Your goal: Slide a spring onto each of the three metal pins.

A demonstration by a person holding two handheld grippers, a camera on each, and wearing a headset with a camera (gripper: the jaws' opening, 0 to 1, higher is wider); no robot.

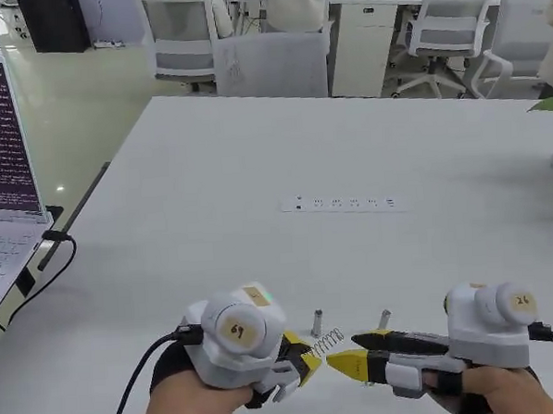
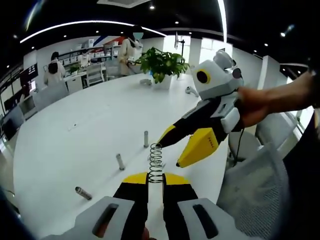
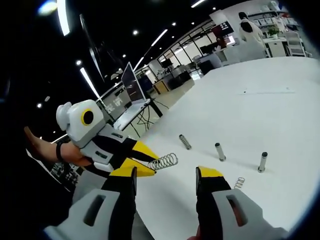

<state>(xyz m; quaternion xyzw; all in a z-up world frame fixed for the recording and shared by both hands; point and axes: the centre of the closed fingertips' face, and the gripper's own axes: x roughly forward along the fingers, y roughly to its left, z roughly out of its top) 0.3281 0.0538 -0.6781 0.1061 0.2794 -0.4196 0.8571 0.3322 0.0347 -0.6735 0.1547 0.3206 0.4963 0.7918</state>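
- My left gripper (image 2: 155, 177) is clamped narrow on one end of a spring (image 2: 156, 159). The rest of the spring sticks out past the tips, in the air above the table (image 1: 256, 171) and near the pins.
- My right gripper (image 3: 167, 172) is spread wide and holds nothing. It faces the left one, with its tips just beside the spring's free end.
- Nearest risk: the spring is held by only a few coils at one end. I judge it could buckle or squirt out sideways if I squeeze harder, or if my right jaws knock it.
- A loose spring (image 3: 239, 182) lies on the table just beside my right jaw. A careless sweep of that gripper could roll it away.
- Risk at the pins: they are thin and, as far as I can tell, simply stand on the table. A spring coming in tilted could catch on a pin's top and tip it over or push it along.
- Springs counted: one held and one loose, so two for certain.
- Pins counted: two bare and upright, the near pin (image 3: 262, 162) and the middle pin (image 3: 220, 151).
- Farthest in the row is a ribbed piece (image 3: 185, 141). It may be the third pin wearing a spring, or a spring alone; I cannot tell which.
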